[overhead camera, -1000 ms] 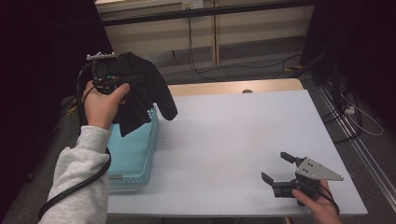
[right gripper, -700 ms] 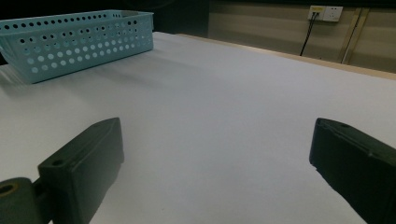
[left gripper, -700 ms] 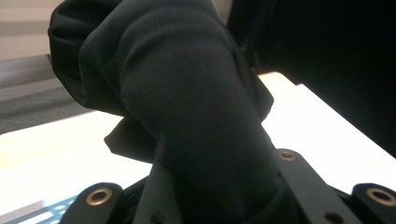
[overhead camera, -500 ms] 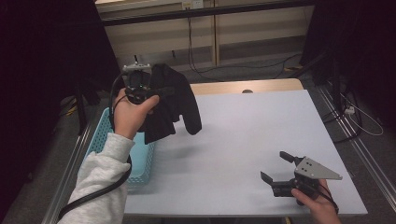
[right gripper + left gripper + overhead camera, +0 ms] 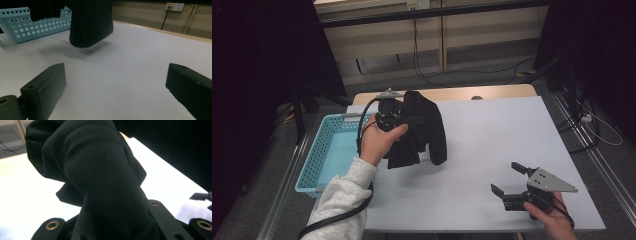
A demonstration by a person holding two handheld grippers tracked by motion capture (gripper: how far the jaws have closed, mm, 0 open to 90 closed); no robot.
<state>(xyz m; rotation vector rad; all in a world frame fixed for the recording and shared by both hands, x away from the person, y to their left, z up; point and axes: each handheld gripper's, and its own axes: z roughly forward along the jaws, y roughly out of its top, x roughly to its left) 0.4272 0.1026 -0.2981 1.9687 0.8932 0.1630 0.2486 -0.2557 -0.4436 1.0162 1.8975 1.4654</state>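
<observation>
A black garment [image 5: 422,131] hangs from my left gripper [image 5: 398,116], which is shut on a bunch of its cloth. It dangles over the left part of the white table [image 5: 492,135], its lower edge just above the surface. In the left gripper view the black cloth [image 5: 100,177] bulges up from between the jaws. In the right gripper view the garment's hanging end [image 5: 90,27] floats a little above its shadow. My right gripper [image 5: 509,186] rests low near the table's front right edge, jaws wide apart and nothing between them [image 5: 115,85].
A light blue perforated basket [image 5: 319,150] stands at the table's left edge, just left of the hanging garment [image 5: 37,27]. Cables and a low wall with a socket lie beyond the far edge. The table's middle and right side are bare white.
My left hand has carried the garment rightward and lower, from above the basket to over the table. The right gripper has stayed where it was.
</observation>
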